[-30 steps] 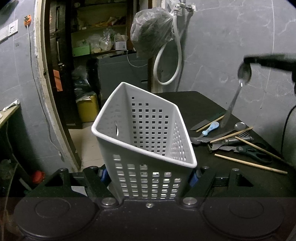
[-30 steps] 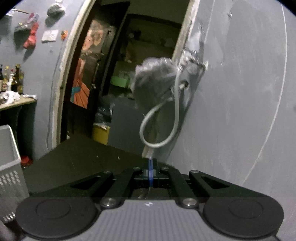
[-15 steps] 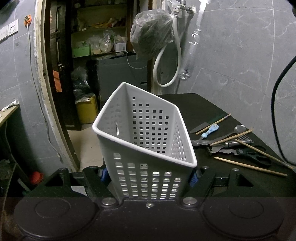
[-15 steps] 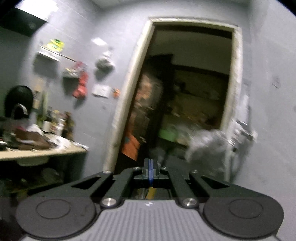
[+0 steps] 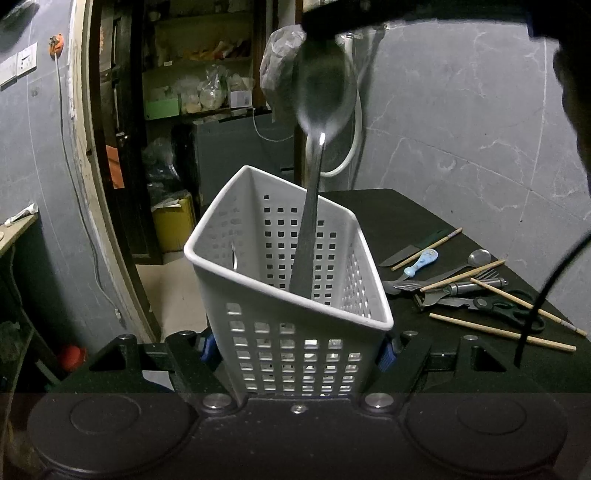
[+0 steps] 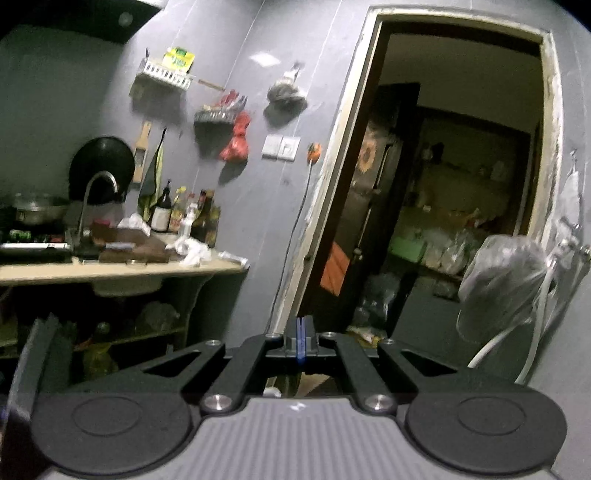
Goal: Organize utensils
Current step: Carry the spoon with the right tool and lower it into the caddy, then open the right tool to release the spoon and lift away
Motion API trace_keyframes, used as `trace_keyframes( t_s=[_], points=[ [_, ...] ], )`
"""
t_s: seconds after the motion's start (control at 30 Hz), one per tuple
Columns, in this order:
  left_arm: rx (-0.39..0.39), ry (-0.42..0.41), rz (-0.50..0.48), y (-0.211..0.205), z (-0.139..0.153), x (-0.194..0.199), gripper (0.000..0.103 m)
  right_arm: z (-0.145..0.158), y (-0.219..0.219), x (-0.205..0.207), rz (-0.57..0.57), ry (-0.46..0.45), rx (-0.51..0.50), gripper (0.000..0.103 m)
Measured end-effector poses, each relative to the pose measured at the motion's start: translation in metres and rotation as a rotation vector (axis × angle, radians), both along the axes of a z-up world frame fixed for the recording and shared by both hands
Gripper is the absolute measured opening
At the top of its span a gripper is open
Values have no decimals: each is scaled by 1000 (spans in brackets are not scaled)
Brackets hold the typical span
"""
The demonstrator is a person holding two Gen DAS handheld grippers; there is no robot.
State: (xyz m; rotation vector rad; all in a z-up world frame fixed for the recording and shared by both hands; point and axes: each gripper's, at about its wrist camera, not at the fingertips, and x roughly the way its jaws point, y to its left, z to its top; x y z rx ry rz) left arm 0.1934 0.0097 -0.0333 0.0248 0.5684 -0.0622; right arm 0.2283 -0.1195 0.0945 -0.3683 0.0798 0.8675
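Observation:
My left gripper (image 5: 295,350) is shut on a white perforated basket (image 5: 291,332), its blue pads (image 5: 385,356) pressing the two sides. The basket tilts over the black table's (image 5: 391,218) near edge. A metal spoon (image 5: 325,88) hangs bowl up, and its handle reaches down inside the basket. My right gripper (image 5: 325,22) is a dark blur at the top of the left wrist view, shut on the spoon's bowl end. In the right wrist view the right gripper (image 6: 301,341) has its blue pads pressed together, and the spoon is hidden below them.
Loose utensils lie on the table to the right: wooden chopsticks (image 5: 502,334), black scissors (image 5: 509,306), a second spoon (image 5: 478,256), a fork (image 5: 484,275), a knife (image 5: 400,254) and a blue-handled utensil (image 5: 421,260). A black cable (image 5: 535,306) crosses them. A doorway (image 6: 443,184) and a kitchen counter (image 6: 122,271) lie beyond.
The spoon has travelled from high over the table's right side to above the basket, and its handle now sits inside. The right wrist view has swung left, from wall to doorway and counter.

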Motion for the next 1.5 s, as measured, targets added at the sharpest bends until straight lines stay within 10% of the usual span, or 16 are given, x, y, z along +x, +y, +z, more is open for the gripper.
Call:
trace_keyframes(
  t_s=[1.2,1.33,1.5],
  points=[
    [31,-32,-55,2,-3,-6,77,-44,-19,-6,-119,147,124,7],
    [32,-32,-54,3,-3,-6,77,-41,-32,-9,-203,137,148,57],
    [32,-28,-50,2,-1,-4,77,-43,-50,-11,-298,122,150,93]
  ],
)
